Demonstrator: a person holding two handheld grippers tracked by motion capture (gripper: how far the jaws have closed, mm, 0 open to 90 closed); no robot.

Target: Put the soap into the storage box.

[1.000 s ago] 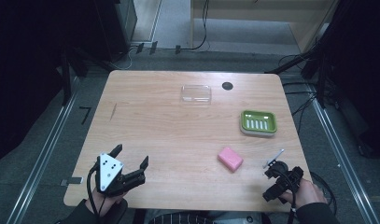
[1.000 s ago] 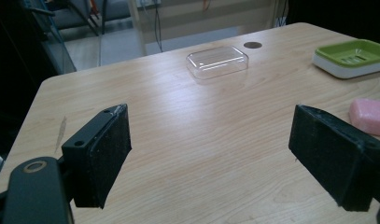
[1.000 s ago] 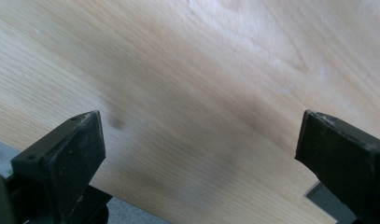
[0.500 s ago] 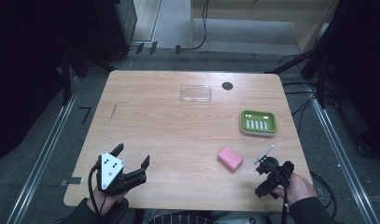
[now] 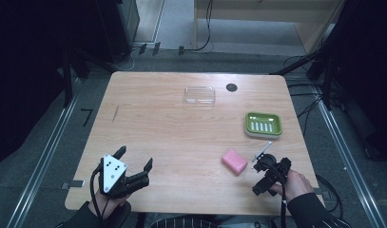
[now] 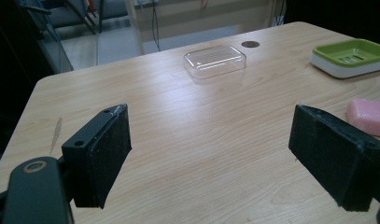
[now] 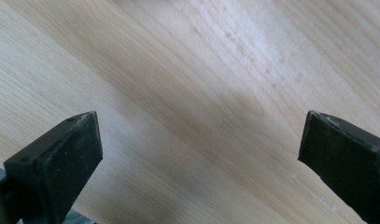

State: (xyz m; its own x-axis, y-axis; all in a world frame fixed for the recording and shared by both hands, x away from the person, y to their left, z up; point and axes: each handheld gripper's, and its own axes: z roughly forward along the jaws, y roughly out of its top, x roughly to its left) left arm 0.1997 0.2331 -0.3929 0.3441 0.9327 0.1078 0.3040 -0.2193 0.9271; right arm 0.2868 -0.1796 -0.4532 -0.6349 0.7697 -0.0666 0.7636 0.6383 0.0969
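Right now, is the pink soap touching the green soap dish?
Apart. The high view shows bare table between the pink soap and the green soap dish.

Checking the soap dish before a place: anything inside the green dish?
The green soap dish holds nothing: its slotted floor shows bare in the high view. The pink soap lies on the table nearer the person, apart from it. Beneath the green insert is hidden.
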